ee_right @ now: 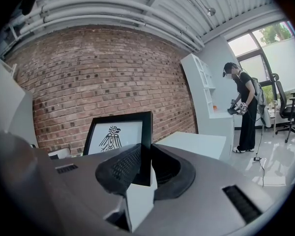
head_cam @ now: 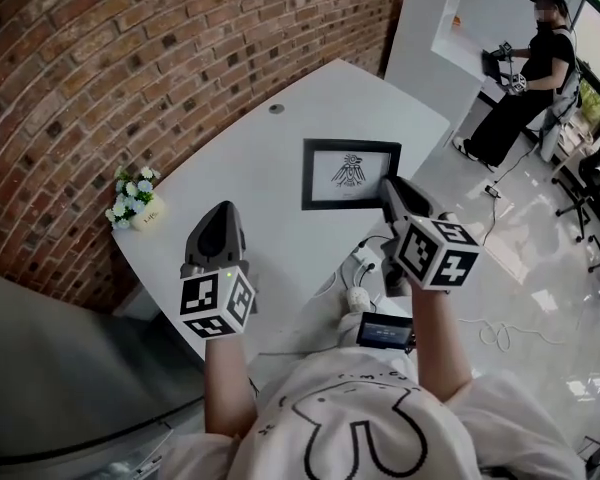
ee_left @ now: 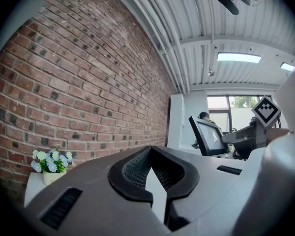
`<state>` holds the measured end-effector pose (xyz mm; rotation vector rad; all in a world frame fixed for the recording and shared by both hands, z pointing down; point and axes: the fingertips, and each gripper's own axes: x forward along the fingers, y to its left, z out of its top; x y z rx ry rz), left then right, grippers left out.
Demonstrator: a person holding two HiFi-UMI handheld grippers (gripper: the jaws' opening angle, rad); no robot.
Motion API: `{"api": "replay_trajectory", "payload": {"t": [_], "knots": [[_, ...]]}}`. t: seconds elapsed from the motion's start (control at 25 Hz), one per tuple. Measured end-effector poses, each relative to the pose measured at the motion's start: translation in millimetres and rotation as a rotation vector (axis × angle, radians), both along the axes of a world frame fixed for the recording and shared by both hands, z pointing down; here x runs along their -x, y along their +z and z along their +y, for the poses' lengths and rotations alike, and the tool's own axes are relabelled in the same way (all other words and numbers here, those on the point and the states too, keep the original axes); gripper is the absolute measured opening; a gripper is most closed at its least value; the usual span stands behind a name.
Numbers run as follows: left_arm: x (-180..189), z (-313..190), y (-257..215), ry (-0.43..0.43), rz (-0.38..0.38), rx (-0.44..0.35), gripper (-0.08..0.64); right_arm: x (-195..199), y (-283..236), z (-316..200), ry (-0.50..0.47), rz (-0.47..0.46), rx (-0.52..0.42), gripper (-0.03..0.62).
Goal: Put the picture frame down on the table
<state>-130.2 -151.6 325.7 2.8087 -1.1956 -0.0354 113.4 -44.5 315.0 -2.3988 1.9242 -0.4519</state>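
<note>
Head view: a white table [head_cam: 280, 158] stands by a brick wall [head_cam: 130, 58]. The picture frame [head_cam: 350, 173] hangs above the table's right part, with the right gripper [head_cam: 392, 190] clamped on its right edge. The left gripper [head_cam: 218, 218] hovers with jaws together and empty, near small flowers [head_cam: 132, 196].

White worktop [head_cam: 270, 168] viewed steeply from overhead, cameras carried on left gripper [ee_left: 151, 162] and right gripper [ee_right: 145, 155] aimed closely along the jaws, red brick wall [ee_left: 88, 82] shared by all views.
</note>
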Motion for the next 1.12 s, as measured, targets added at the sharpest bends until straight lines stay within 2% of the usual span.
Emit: {"api": "replay_trajectory", "payload": {"t": [0.44, 1.12], "knots": [[-23.1, -26.6, -10.4, -0.117, -0.012, -0.021, 0.006, -38.5, -7.8, -55.5, -0.104, -0.018, -0.027, 0.066], [-91.2, -59.3, -6.2, -0.299, -0.034, -0.004, 0.006, -120.8, -2.1, -139.3, -0.282, -0.041, -0.008, 0.066]]}}
